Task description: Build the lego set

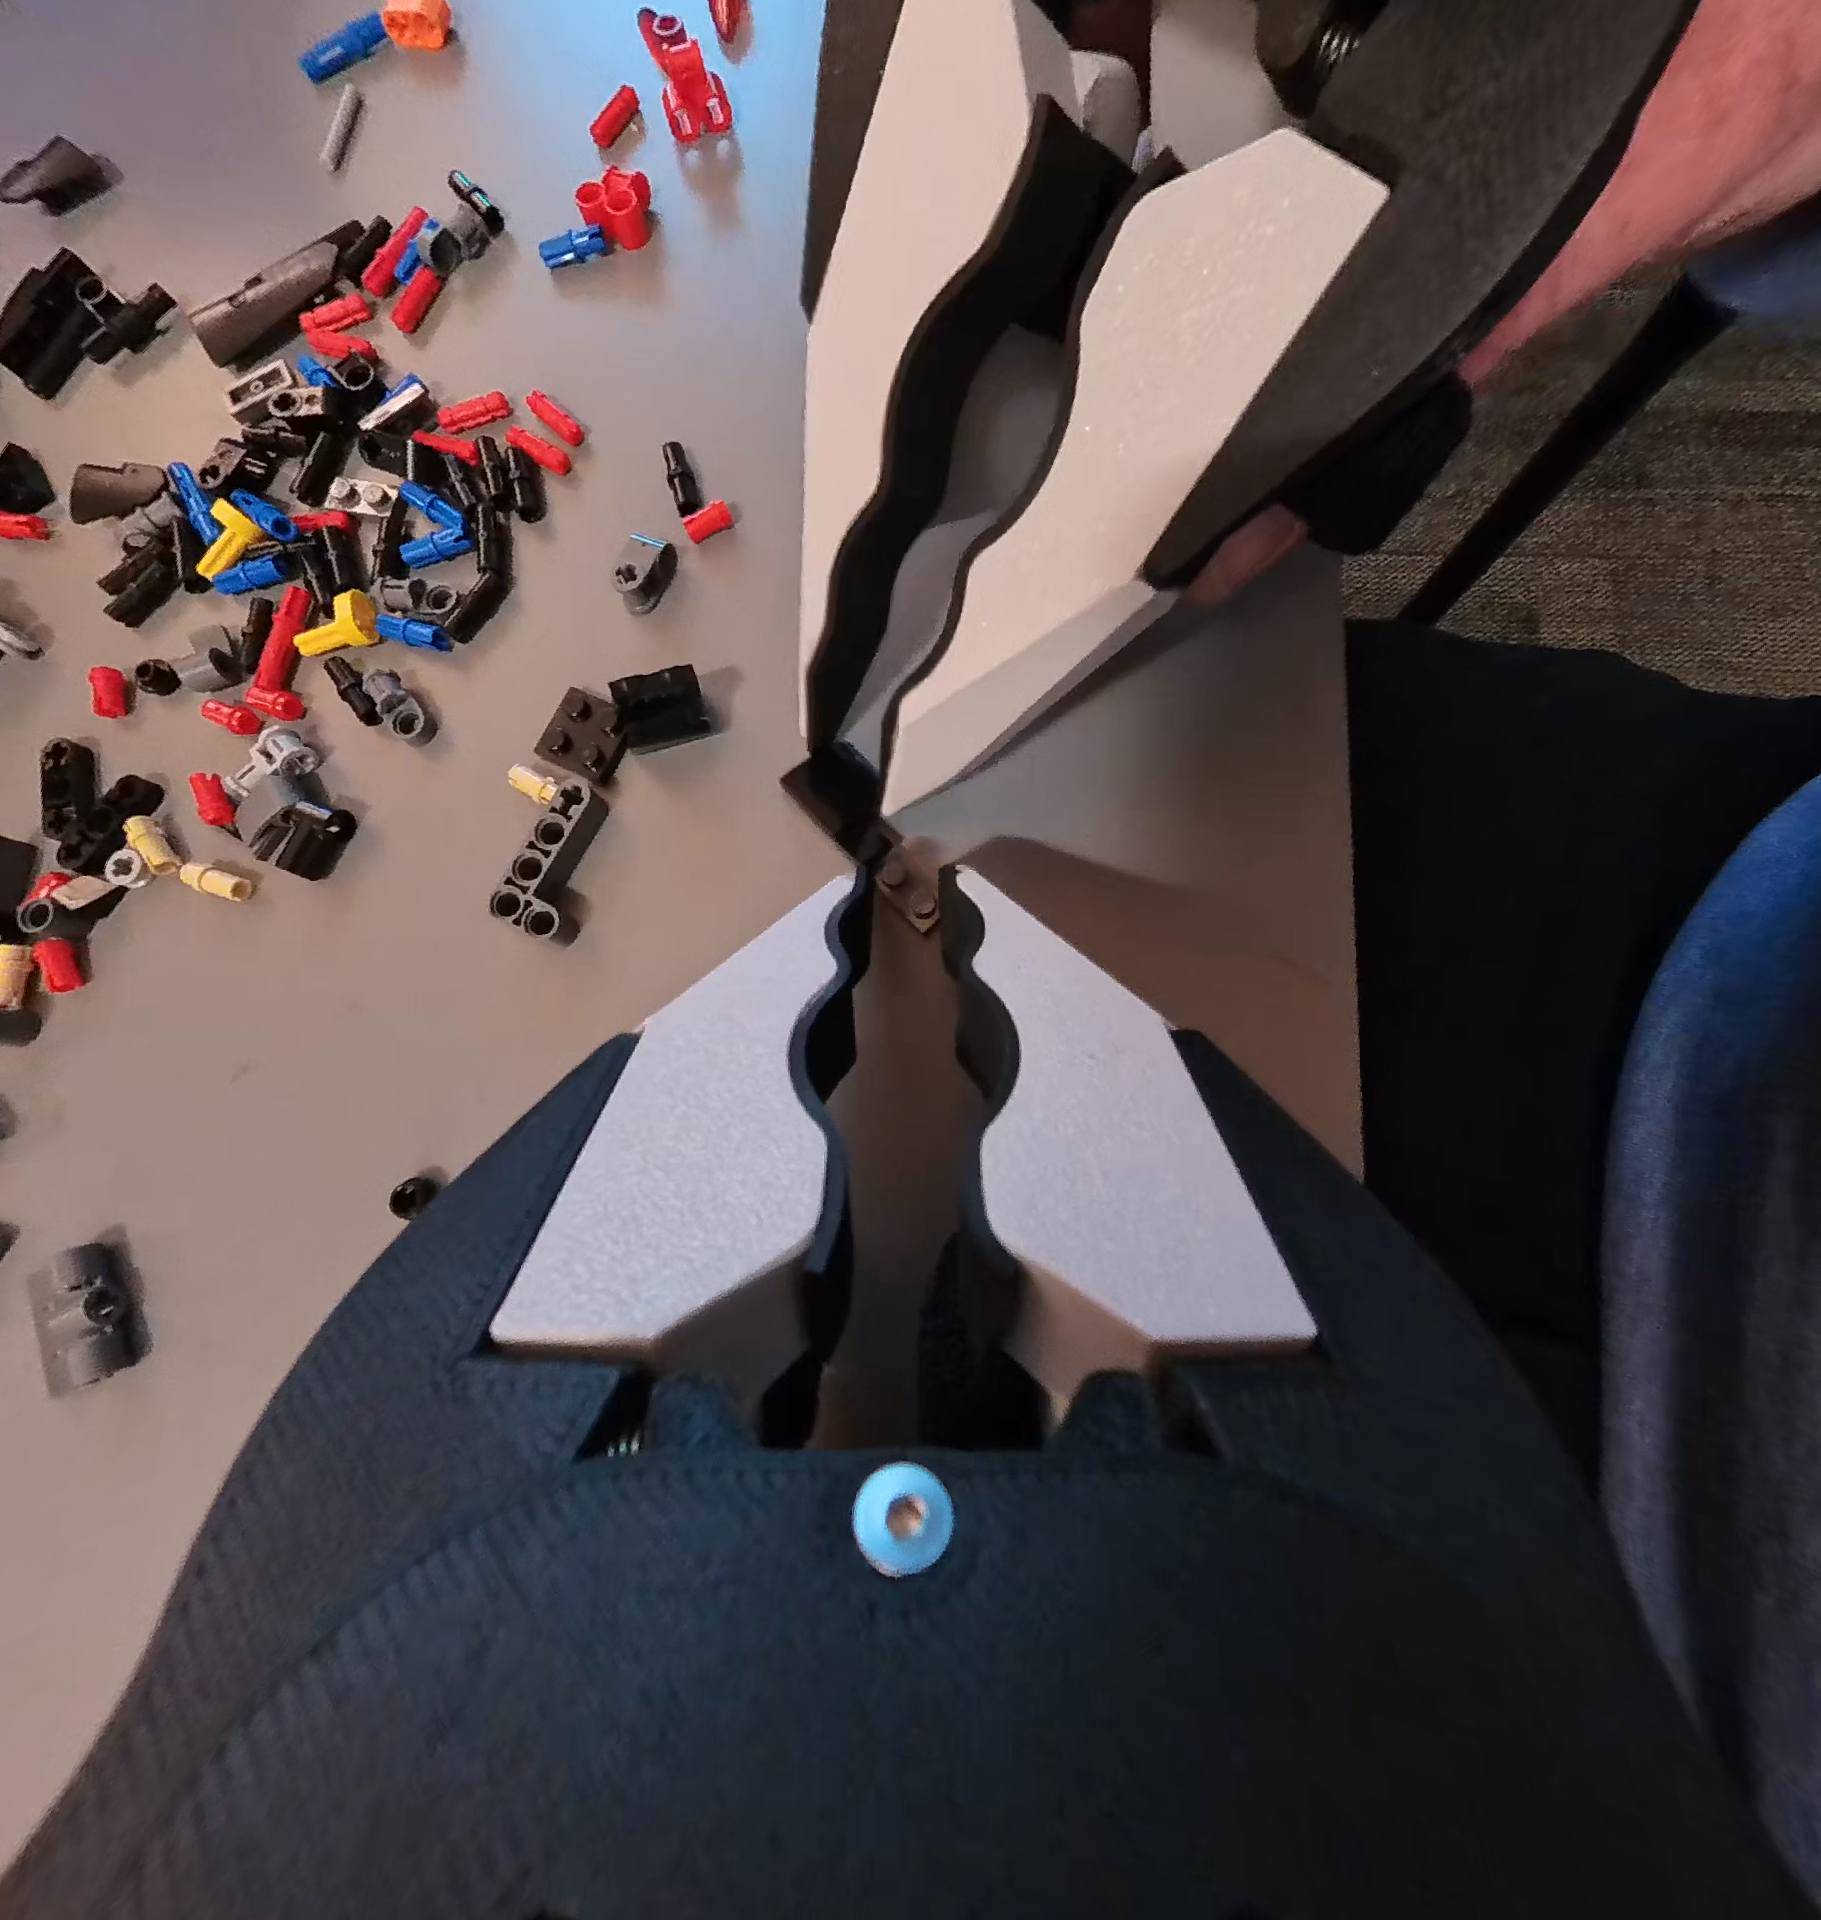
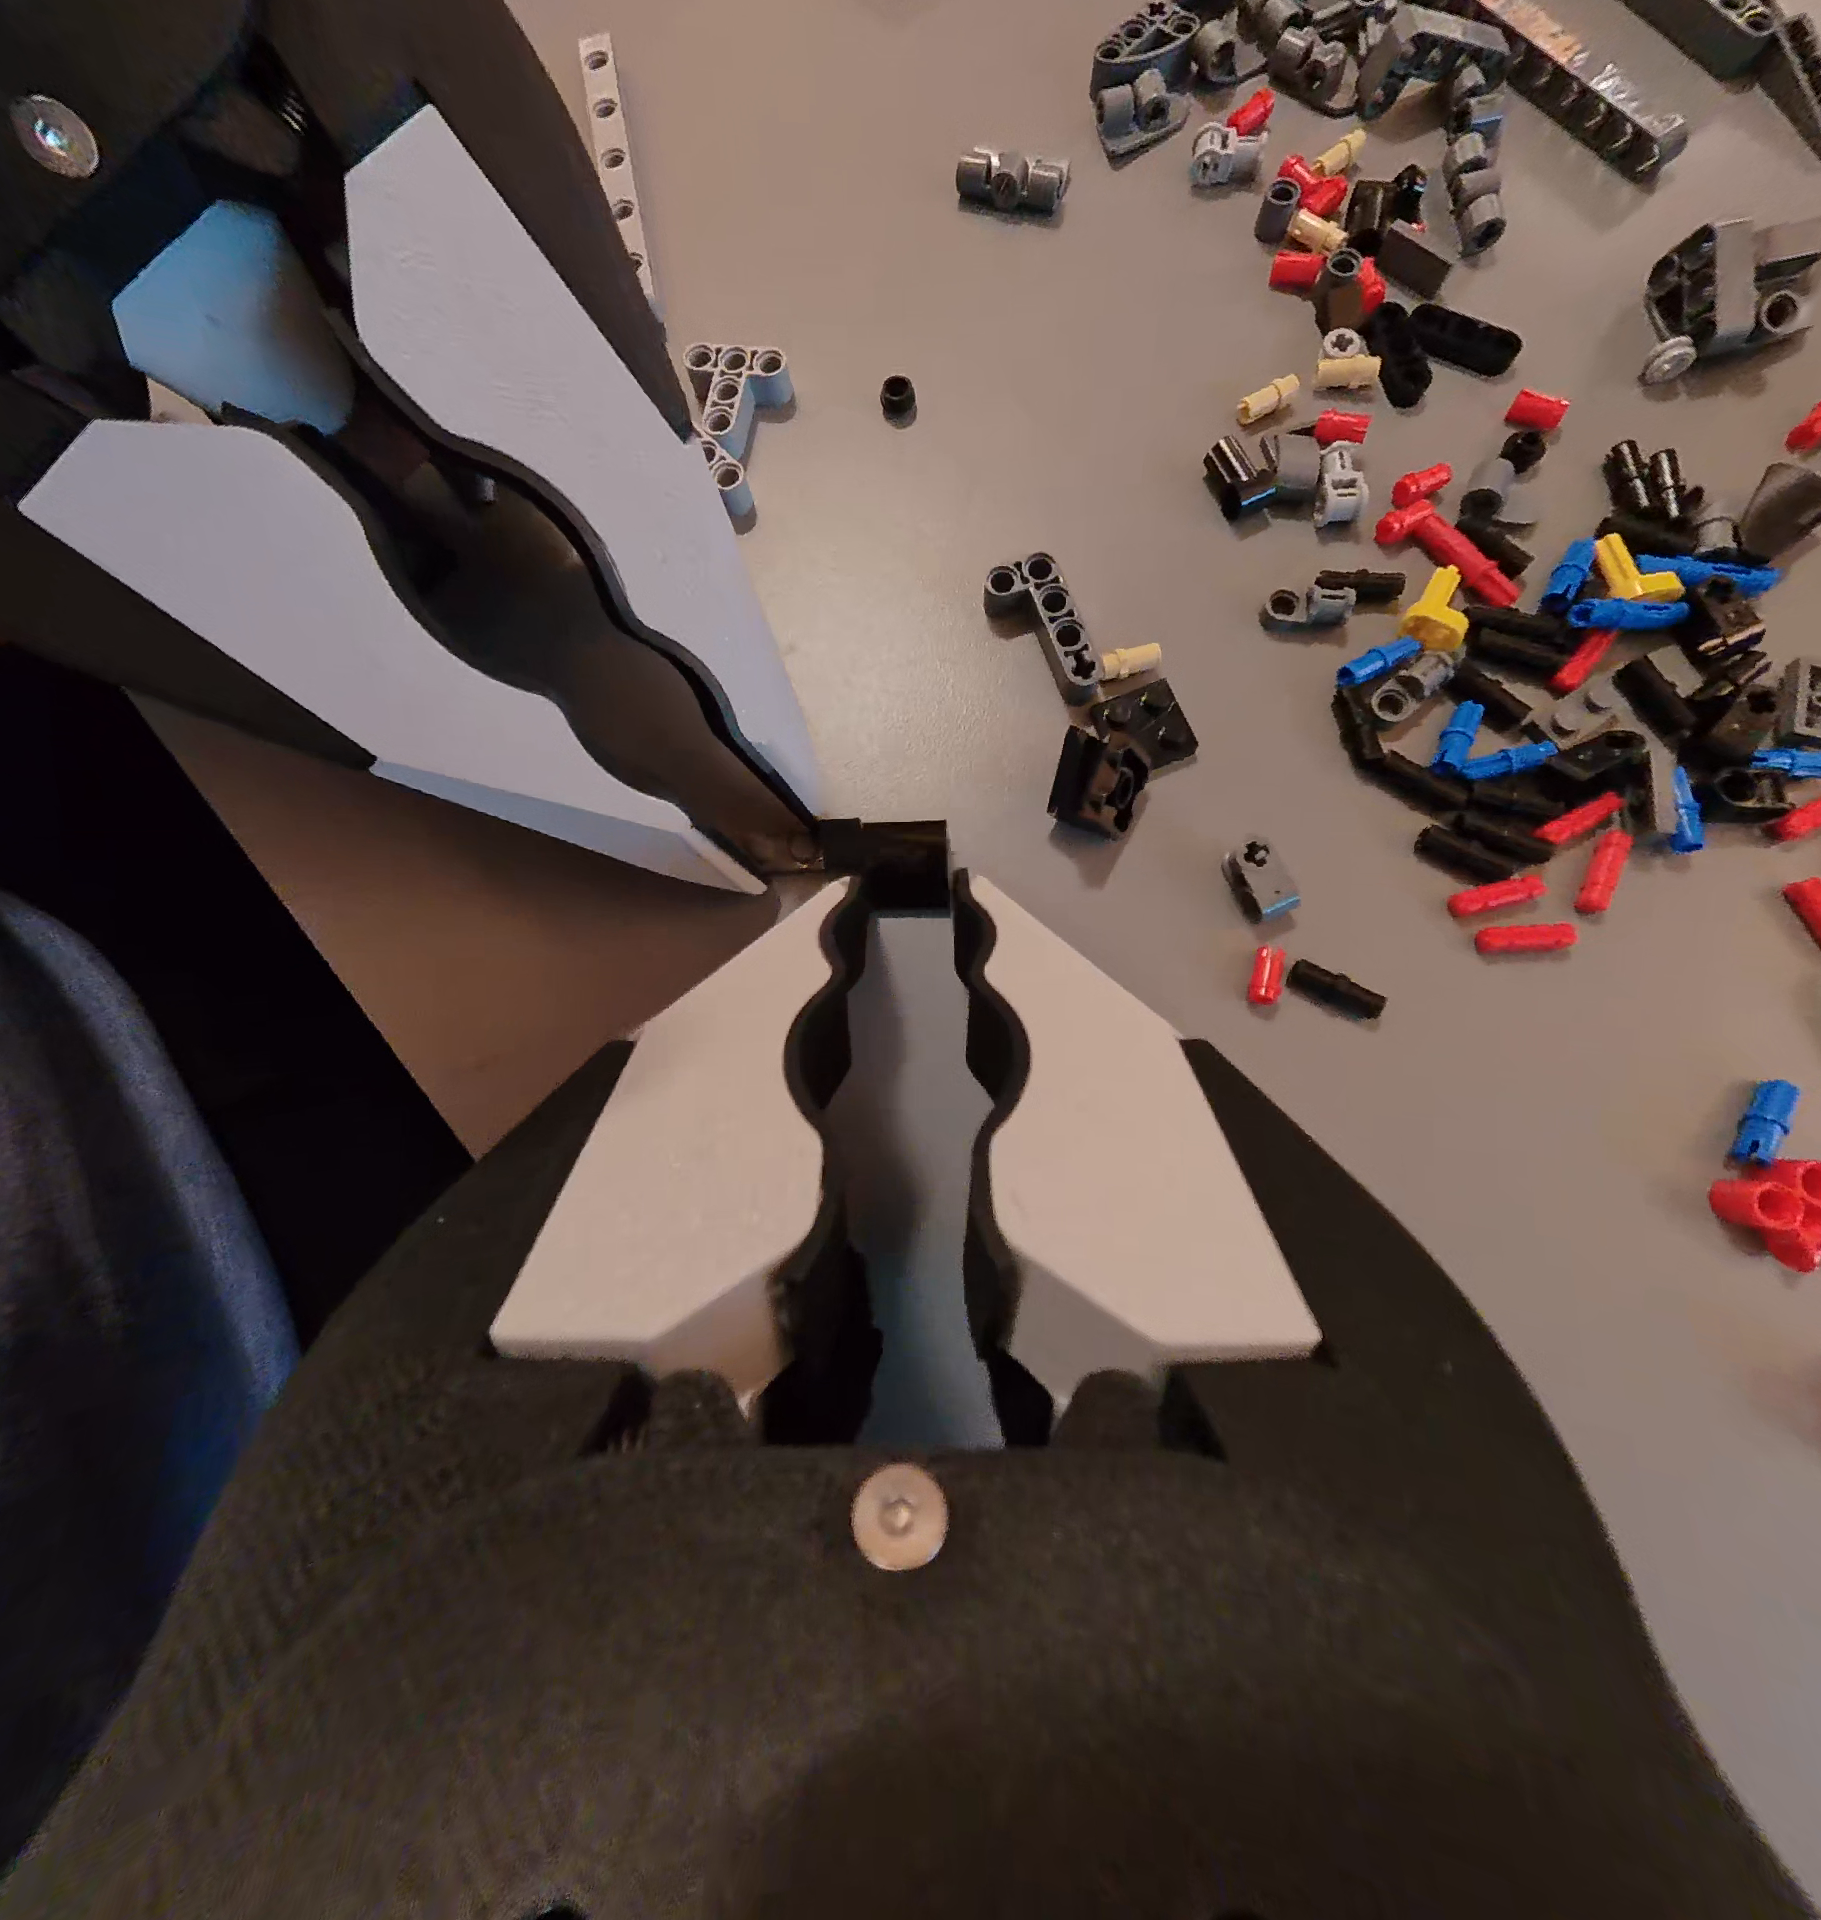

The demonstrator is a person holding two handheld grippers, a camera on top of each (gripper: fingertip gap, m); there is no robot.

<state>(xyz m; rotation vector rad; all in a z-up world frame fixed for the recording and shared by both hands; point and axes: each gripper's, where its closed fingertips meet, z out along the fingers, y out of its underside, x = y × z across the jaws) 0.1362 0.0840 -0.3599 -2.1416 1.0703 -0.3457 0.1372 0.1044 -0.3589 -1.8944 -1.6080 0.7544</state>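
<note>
Bare table just right of the right gripper, a thick scatter of loose pieces farther right and ahead, the left gripper tip to tip blocking its left, table edge close behind.

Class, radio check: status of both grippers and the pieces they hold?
Left gripper shut on small dark plate. Right gripper shut on black brick. Pieces meeting tip to tip above table edge. Nothing between them.

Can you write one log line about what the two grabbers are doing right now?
left gripper: shut on thin grey plate | right gripper: shut on black piece | pieces meeting above table edge
</note>
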